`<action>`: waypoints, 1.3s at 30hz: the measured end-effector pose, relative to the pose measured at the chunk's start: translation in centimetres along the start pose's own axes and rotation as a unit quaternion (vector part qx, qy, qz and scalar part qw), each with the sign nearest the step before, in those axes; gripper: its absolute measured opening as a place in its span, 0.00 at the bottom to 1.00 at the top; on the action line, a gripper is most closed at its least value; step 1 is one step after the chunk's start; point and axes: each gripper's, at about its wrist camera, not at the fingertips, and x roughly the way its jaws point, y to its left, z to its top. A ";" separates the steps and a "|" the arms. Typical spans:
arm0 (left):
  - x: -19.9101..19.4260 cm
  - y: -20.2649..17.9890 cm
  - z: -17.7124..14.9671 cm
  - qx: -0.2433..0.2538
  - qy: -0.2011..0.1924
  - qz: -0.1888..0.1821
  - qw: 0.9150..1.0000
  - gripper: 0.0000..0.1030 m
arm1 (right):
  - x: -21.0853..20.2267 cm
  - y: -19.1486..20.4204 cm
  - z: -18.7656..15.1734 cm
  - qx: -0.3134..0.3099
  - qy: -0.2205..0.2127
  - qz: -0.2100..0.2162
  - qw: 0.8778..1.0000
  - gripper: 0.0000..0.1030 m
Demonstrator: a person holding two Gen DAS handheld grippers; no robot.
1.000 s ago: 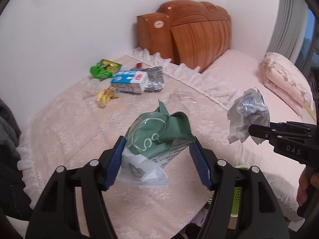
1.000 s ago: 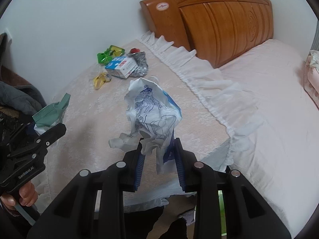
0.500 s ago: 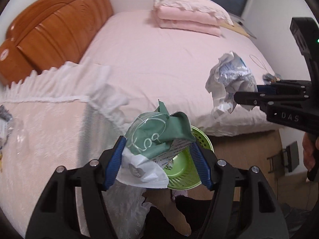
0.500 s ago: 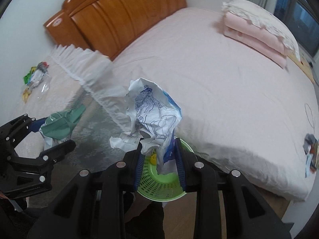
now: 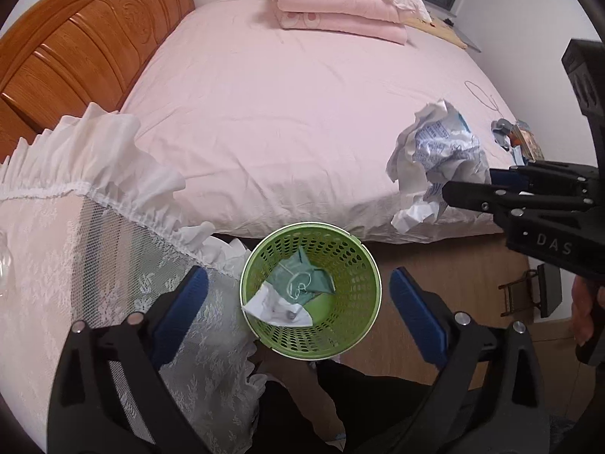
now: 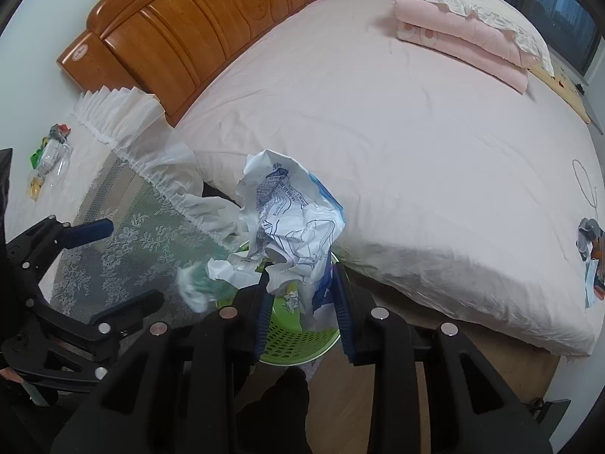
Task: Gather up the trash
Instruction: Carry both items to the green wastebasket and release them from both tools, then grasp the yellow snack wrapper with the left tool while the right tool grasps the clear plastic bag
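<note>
A green perforated basket (image 5: 355,242) stands on the floor between the bed and a lace-covered table. Straight above it my left gripper (image 5: 298,278) has its jaws opening wide, with nothing pressed between the blue pads. The green and white packet (image 5: 314,282) shows inside the basket's rim; in the right wrist view it is a blur (image 6: 196,283) beside the basket (image 6: 298,344). My right gripper (image 6: 302,287) is shut on a crumpled white and blue wrapper (image 6: 291,212) just over the basket. In the left wrist view that wrapper (image 5: 438,151) hangs to the right.
A pink bed (image 5: 302,113) with a wooden headboard (image 5: 75,45) and a folded blanket (image 5: 340,19) fills the background. The lace-covered table (image 5: 56,265) is at left, with more trash (image 6: 49,159) on it. Small items (image 6: 590,242) lie on the bed's right edge.
Both grippers swung from the table to above the basket. The left jaws spread and let go of the green packet, which dropped toward the basket. The right grip kept its wrapper.
</note>
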 end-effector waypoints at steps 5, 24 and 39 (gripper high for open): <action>-3.0 1.5 -0.3 -0.027 -0.029 0.038 0.998 0.90 | 1.6 0.4 -0.5 -0.003 0.015 0.005 1.000 0.31; -9.3 7.9 -3.0 -0.113 -0.085 0.112 0.984 0.93 | 3.6 6.7 0.4 -0.049 0.023 0.000 0.999 0.97; -14.5 18.0 -8.5 -0.239 -0.117 0.210 0.941 0.93 | 1.1 17.7 5.7 -0.130 -0.013 0.068 0.989 0.98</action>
